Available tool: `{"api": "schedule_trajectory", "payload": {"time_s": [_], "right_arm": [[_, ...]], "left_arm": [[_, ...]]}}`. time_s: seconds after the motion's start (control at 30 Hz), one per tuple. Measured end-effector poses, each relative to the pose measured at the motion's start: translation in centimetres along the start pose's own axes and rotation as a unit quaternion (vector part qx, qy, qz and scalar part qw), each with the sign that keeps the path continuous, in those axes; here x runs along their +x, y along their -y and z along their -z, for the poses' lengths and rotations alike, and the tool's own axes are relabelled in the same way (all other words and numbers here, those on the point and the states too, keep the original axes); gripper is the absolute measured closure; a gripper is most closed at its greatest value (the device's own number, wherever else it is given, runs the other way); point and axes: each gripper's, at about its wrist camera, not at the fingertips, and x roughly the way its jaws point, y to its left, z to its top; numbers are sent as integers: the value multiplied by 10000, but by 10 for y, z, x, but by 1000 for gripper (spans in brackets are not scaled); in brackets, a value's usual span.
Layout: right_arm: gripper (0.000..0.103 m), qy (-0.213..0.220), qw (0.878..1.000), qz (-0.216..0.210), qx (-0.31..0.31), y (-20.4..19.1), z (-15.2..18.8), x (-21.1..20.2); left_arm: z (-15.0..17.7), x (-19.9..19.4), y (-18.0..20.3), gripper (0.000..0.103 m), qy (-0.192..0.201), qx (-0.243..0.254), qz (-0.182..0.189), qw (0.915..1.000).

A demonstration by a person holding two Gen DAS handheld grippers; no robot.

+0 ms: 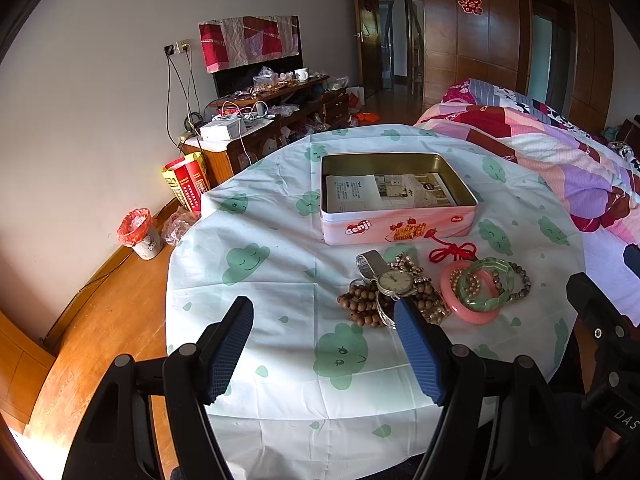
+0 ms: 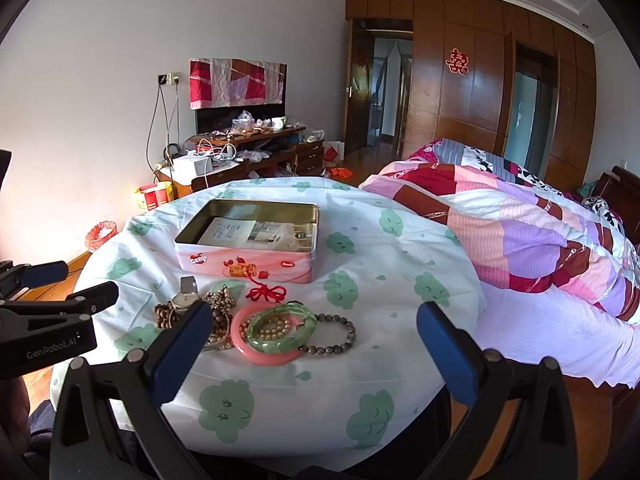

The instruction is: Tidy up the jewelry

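Note:
An open pink tin box [image 1: 396, 230] [image 2: 248, 266] with a paper leaflet inside stands mid-table. In front of it lies a pile of jewelry: a silver wristwatch [image 1: 394, 280] [image 2: 185, 299], brown wooden bead bracelets [image 1: 360, 306] [image 2: 166, 318], a pink bangle [image 1: 474, 314] [image 2: 266, 354], a green bangle [image 1: 490, 284] [image 2: 280, 330], a dark bead bracelet [image 1: 522, 280] [image 2: 336, 336] and a red knotted cord [image 1: 452, 252] [image 2: 268, 293]. My left gripper [image 1: 324, 308] is open, just short of the pile's left side. My right gripper [image 2: 316, 316] is open and hovers over the bangles, holding nothing.
The round table [image 1: 256, 292] [image 2: 400, 248] wears a white cloth with green clouds. A bed with a patchwork quilt [image 2: 520, 236] presses against its right side. A cluttered TV cabinet [image 1: 276, 112], red boxes [image 1: 188, 184] and a small bin [image 1: 140, 232] stand along the left wall.

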Motion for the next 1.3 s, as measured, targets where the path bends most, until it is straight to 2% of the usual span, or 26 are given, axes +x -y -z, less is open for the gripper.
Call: {"api": "schedule_trajectory", "payload": {"time_s": [0.73, 1.17, 1.3], "right_arm": [[0, 12, 10000, -26, -10, 0, 0, 0], [0, -2, 10000, -91, 1, -4, -1, 1], [0, 154, 9998, -119, -14, 2, -4, 2]], "left_arm": [[2, 1, 3, 30, -32, 0, 8, 10000], [3, 13, -1, 30, -216, -73, 140, 9996], [-1, 27, -15, 30, -235, -176, -46, 9996]]}}
